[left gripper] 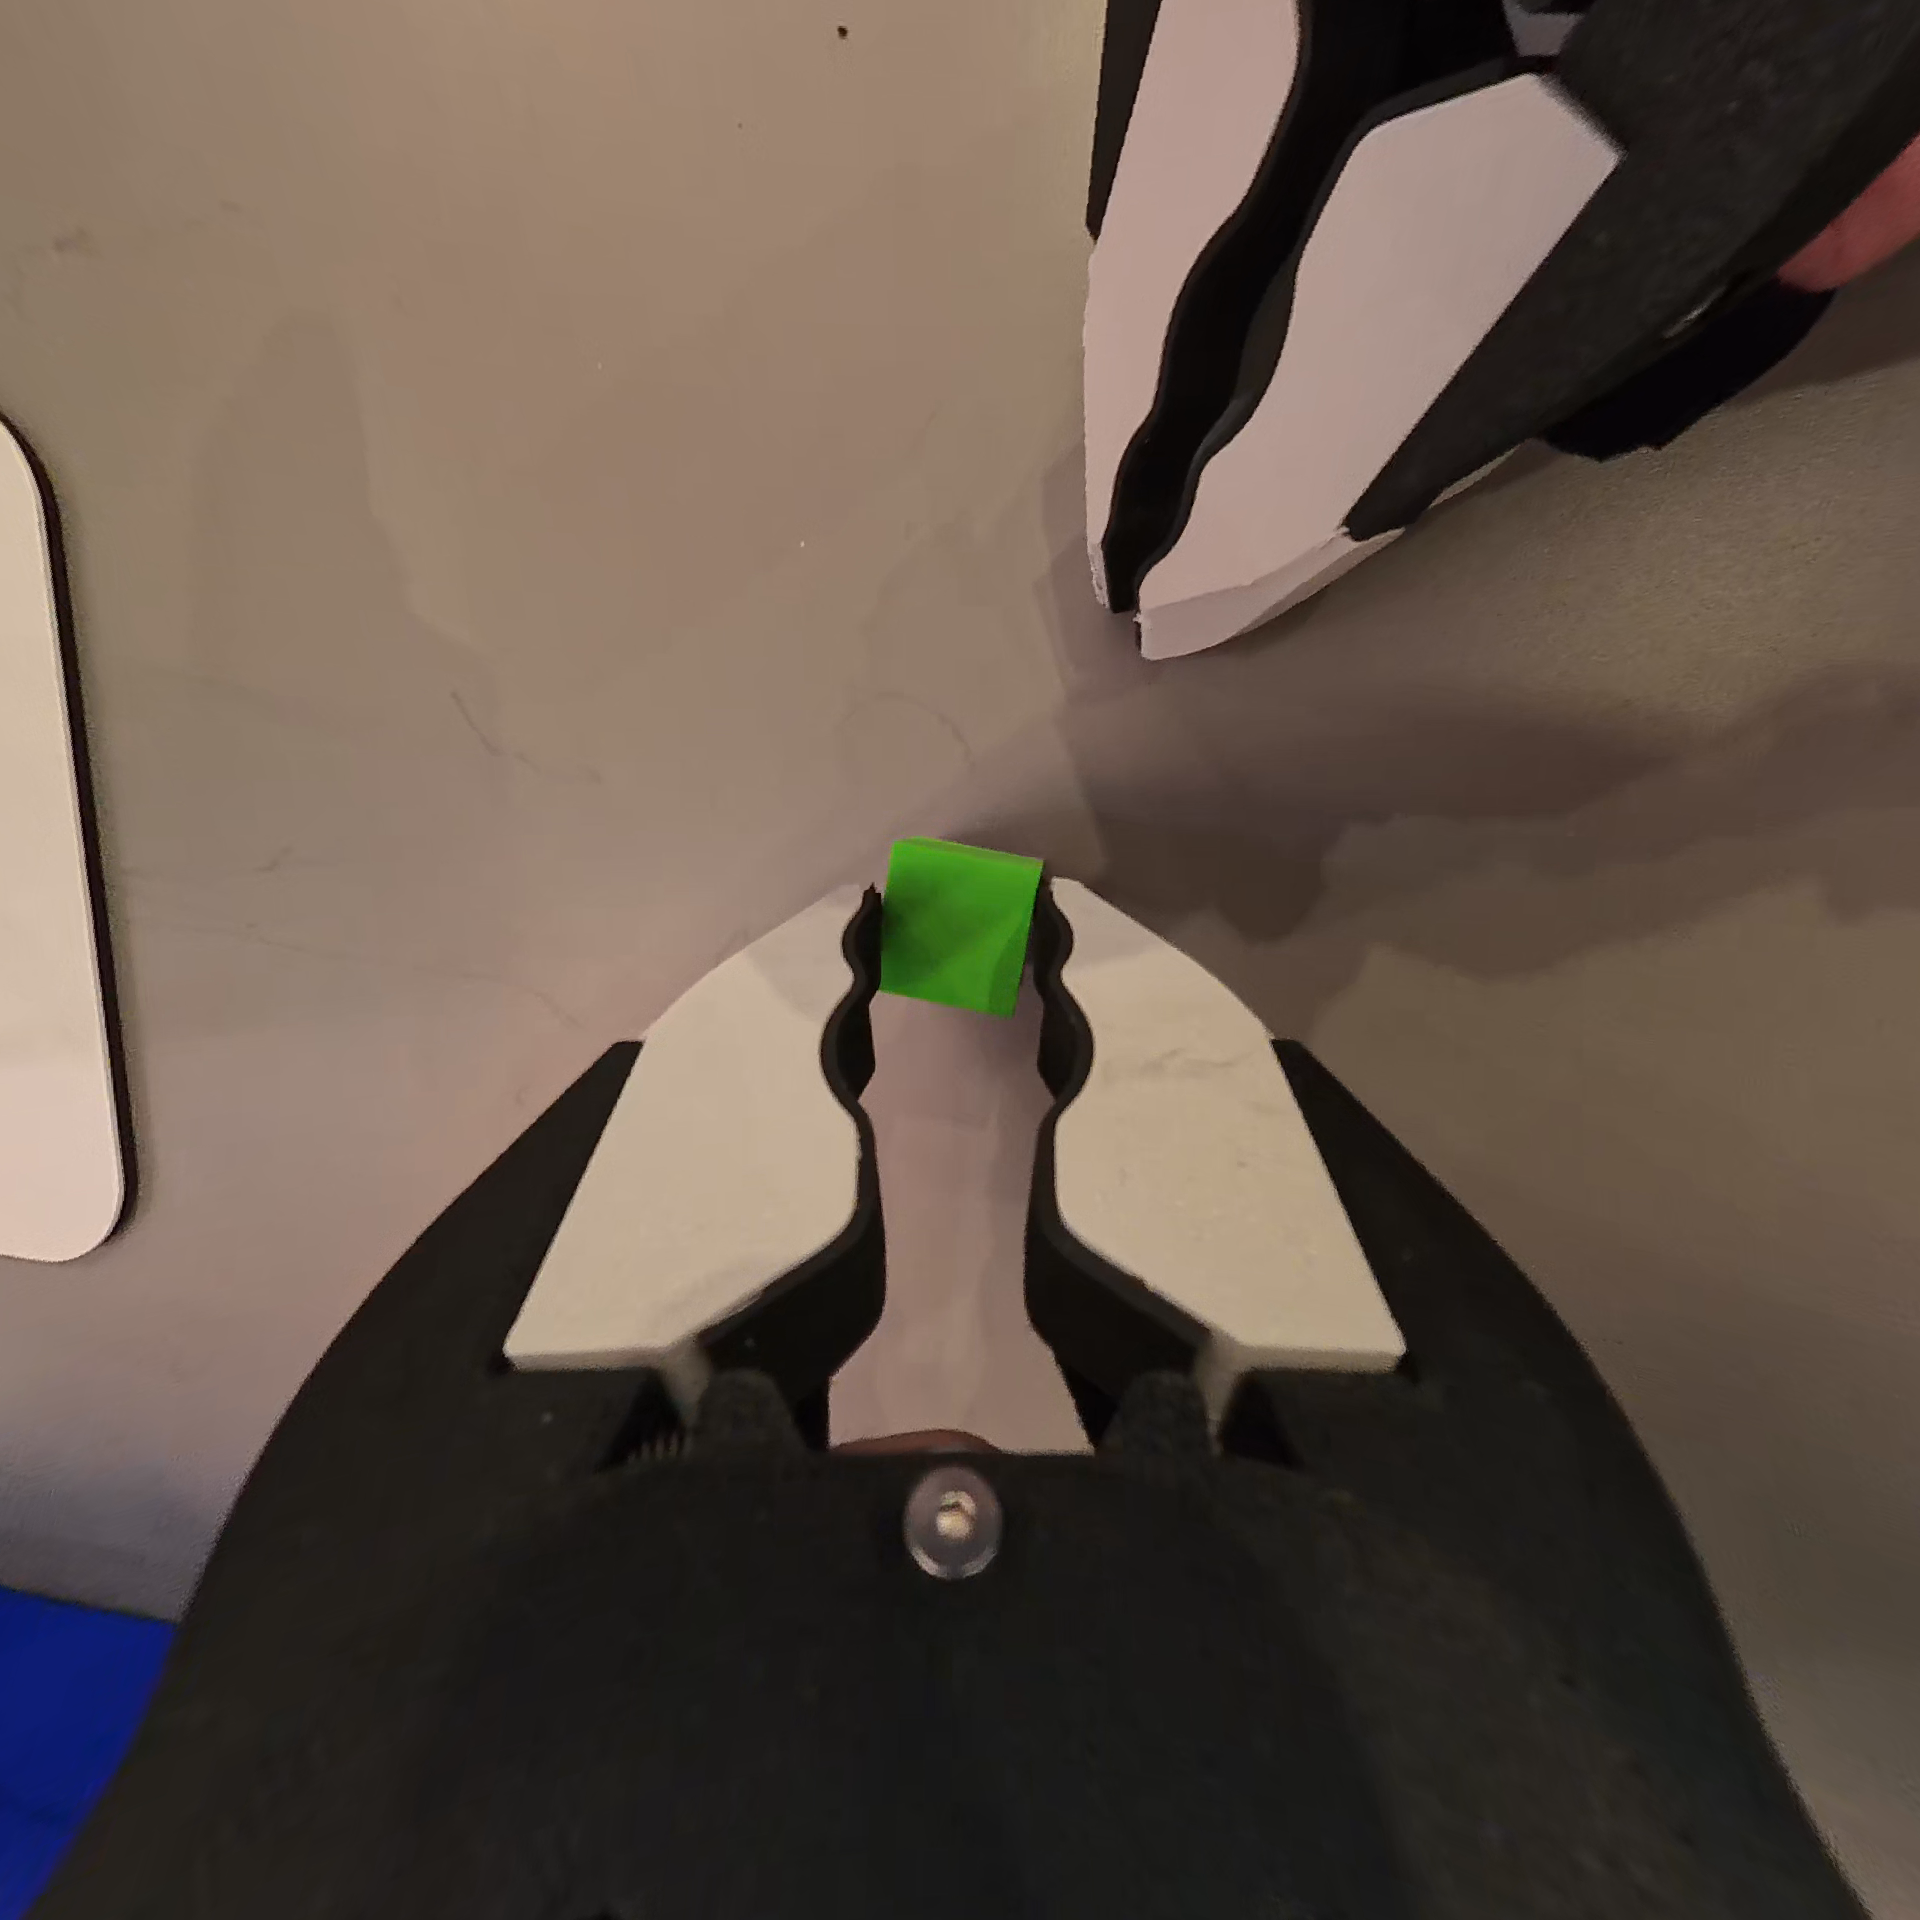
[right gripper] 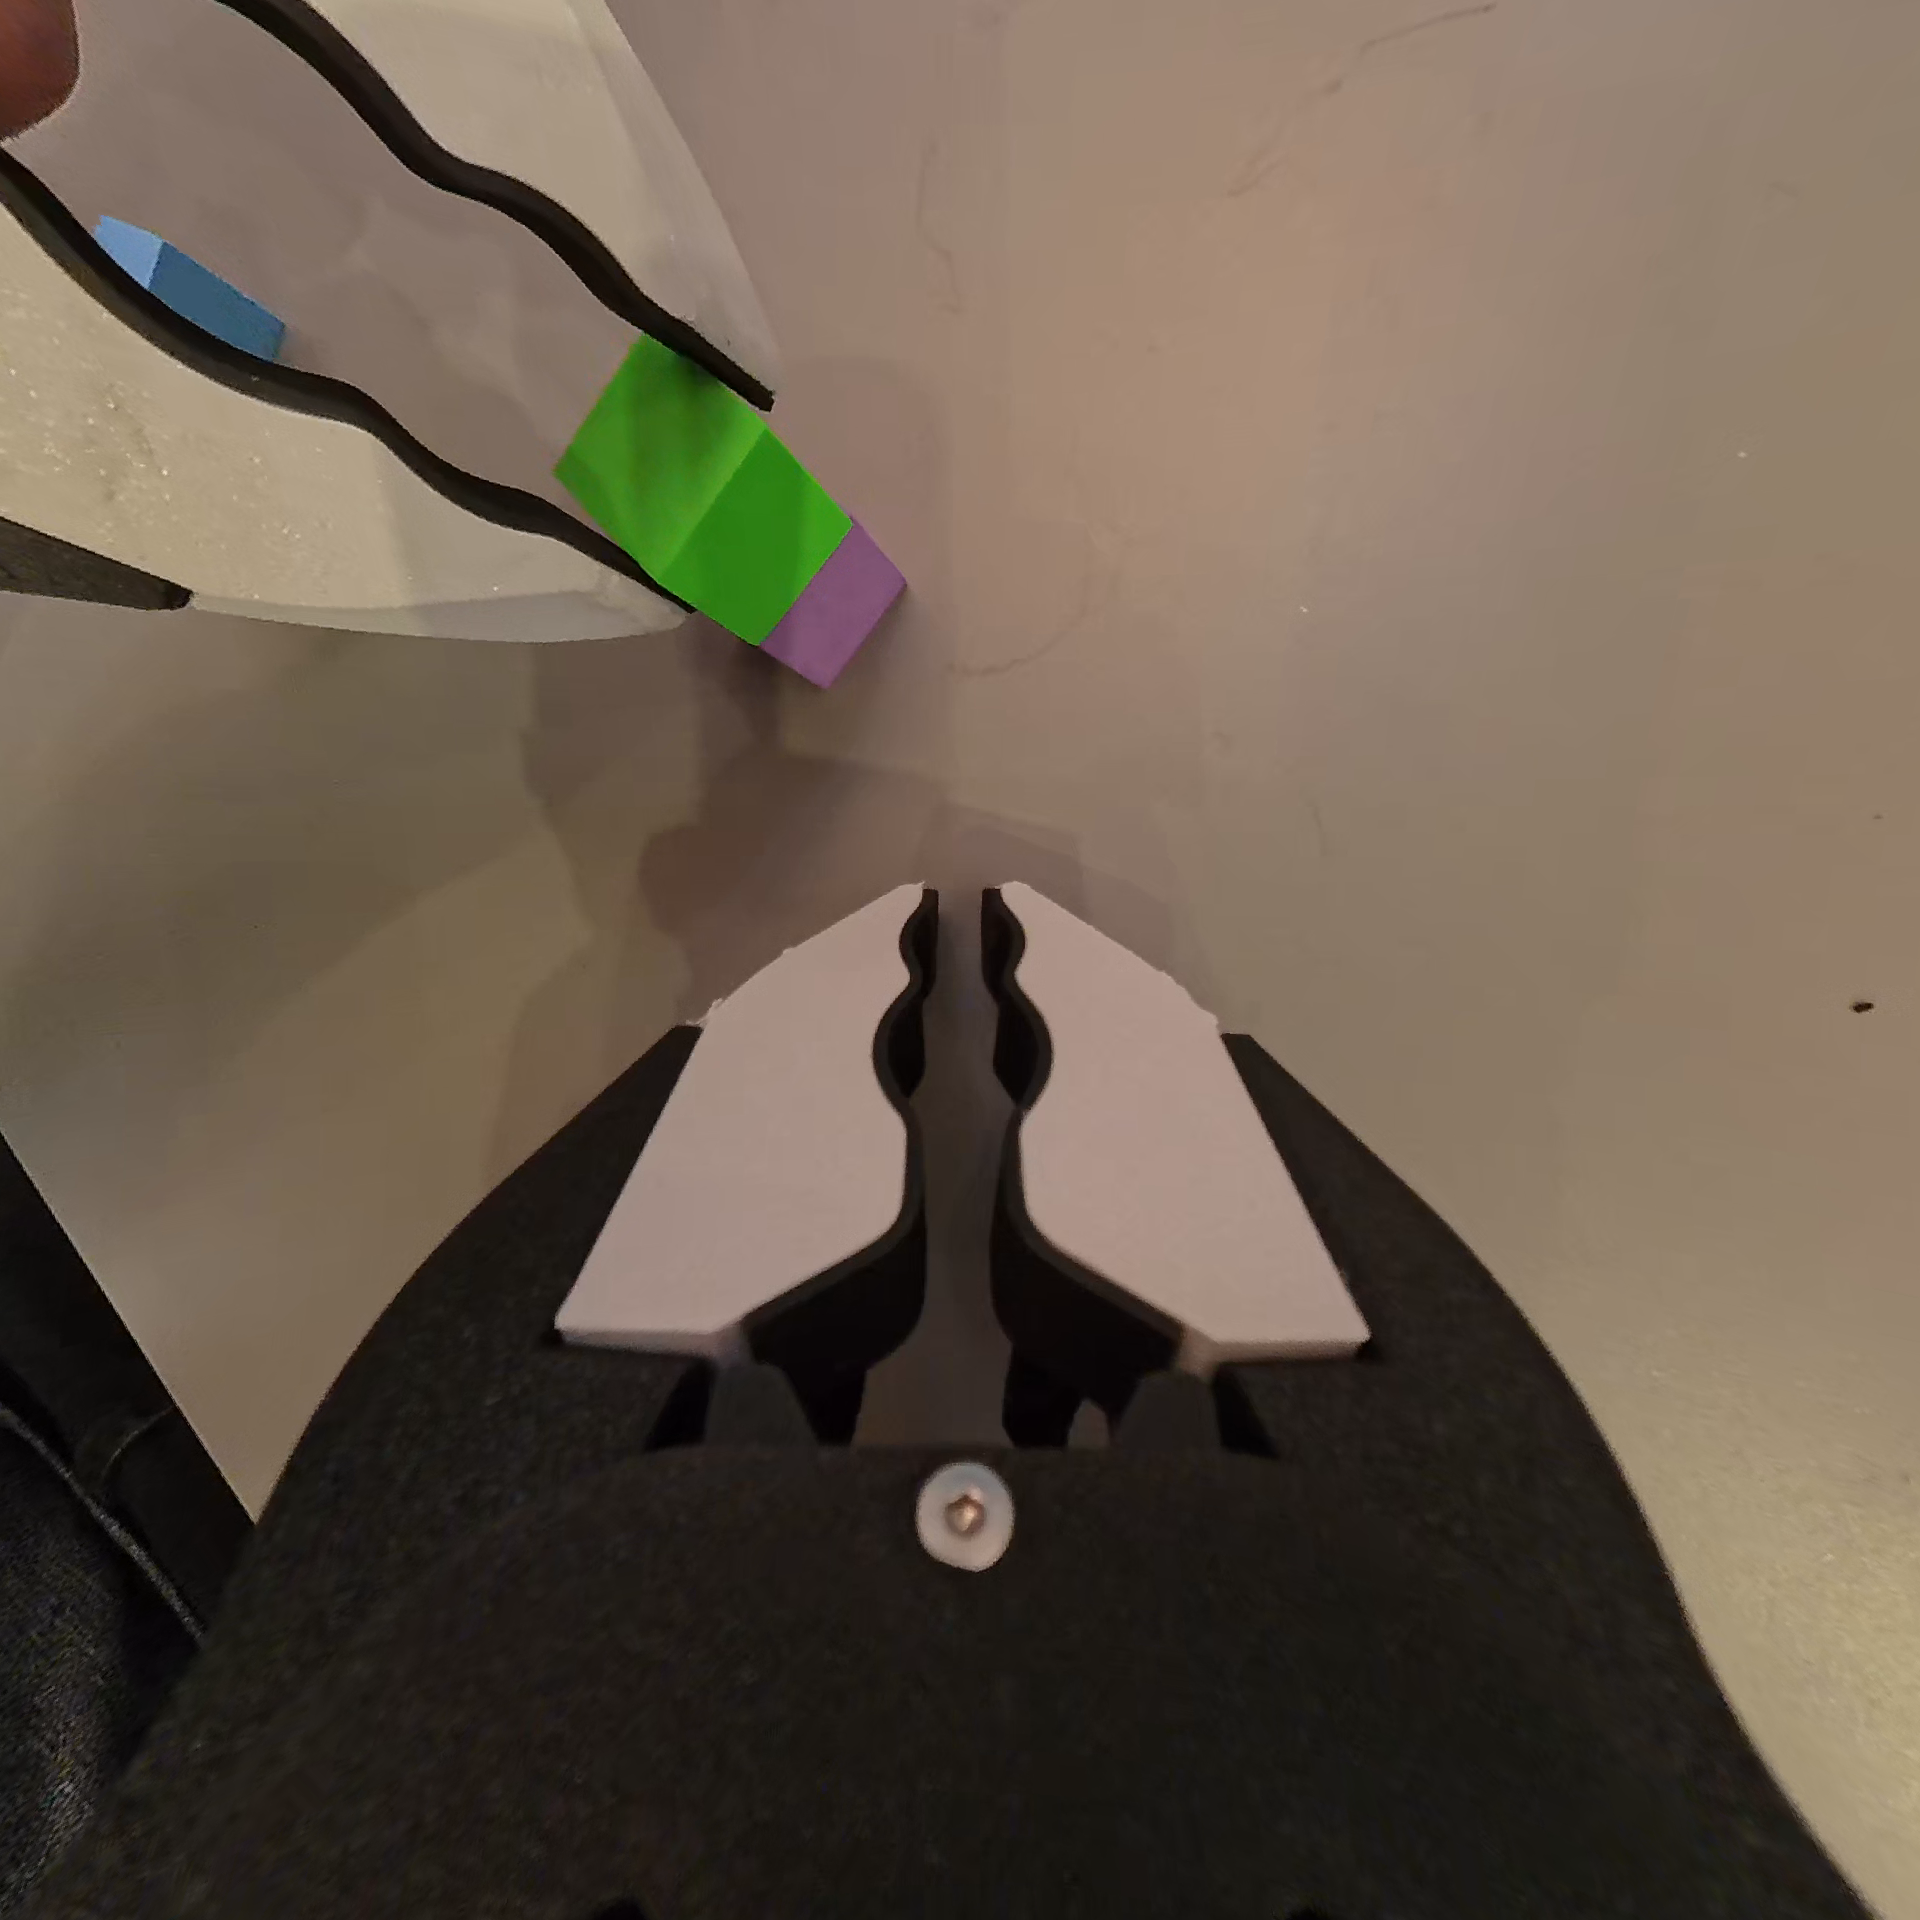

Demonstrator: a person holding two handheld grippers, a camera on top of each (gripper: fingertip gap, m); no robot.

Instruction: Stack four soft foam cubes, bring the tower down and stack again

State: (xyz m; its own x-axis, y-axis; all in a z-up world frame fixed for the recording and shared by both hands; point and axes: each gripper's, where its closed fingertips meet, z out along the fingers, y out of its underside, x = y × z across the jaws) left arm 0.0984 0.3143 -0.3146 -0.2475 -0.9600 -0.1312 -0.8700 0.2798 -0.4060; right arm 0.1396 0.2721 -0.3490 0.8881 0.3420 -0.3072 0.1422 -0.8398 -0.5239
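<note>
One green cube [left gripper: 958, 925] sits clamped between the pads of the left gripper [left gripper: 961, 904], at its very tips. Seen from the right wrist, it tops a column with a second green cube [right gripper: 774, 545] under it and one purple cube [right gripper: 836, 608] at the base on the grey table [right gripper: 1351, 520]. One blue cube [right gripper: 197, 296] lies behind the left fingers. The right gripper [right gripper: 959, 904] hangs apart from the column, its pads narrowly parted on nothing.

No legible text, labels or numbers anywhere.
</note>
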